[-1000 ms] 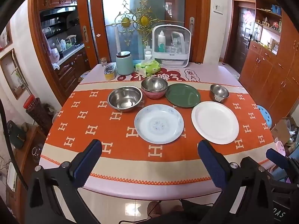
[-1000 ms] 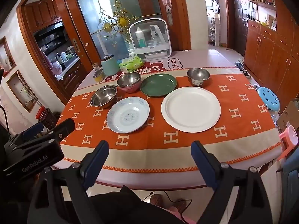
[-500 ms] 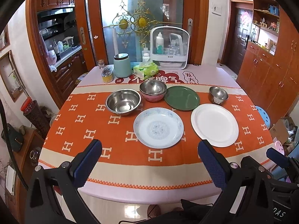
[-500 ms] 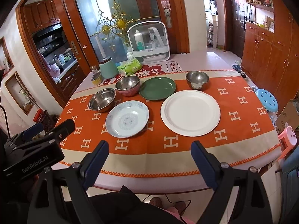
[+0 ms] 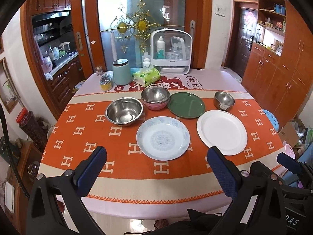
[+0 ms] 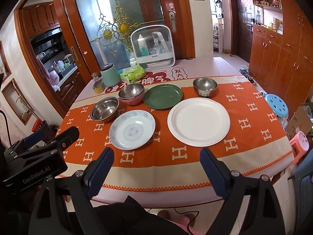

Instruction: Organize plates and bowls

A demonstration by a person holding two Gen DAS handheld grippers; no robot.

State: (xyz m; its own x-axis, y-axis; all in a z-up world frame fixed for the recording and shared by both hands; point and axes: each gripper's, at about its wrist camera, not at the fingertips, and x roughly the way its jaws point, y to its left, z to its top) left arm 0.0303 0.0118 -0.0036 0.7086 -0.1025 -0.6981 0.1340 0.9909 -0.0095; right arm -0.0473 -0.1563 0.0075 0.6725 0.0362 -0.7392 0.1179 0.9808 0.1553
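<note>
On the orange tablecloth lie a blue-patterned white plate (image 5: 163, 138) (image 6: 132, 130), a large white plate (image 5: 221, 132) (image 6: 198, 121) and a green plate (image 5: 186, 105) (image 6: 163, 96). A wide steel bowl (image 5: 124, 111) (image 6: 104, 109) stands at the left. Another steel bowl sits nested in a pink bowl (image 5: 155, 99) (image 6: 131, 94). A small steel bowl (image 5: 224, 100) (image 6: 204, 86) is at the back right. My left gripper (image 5: 156, 157) and right gripper (image 6: 156, 156) hover open near the table's front edge, holding nothing.
At the back of the table (image 5: 215, 78) stand a mint canister (image 5: 121, 71), a yellow tin (image 5: 106, 82), a tissue pack (image 5: 147, 76) and a white bottle rack (image 5: 171, 51). Blue stool (image 6: 276, 105) and pink stool (image 6: 299, 143) stand to the right.
Both grippers have moved slightly closer to the table and a bit higher, so the dishes look larger. Nothing on the table has moved, and both stay open.
</note>
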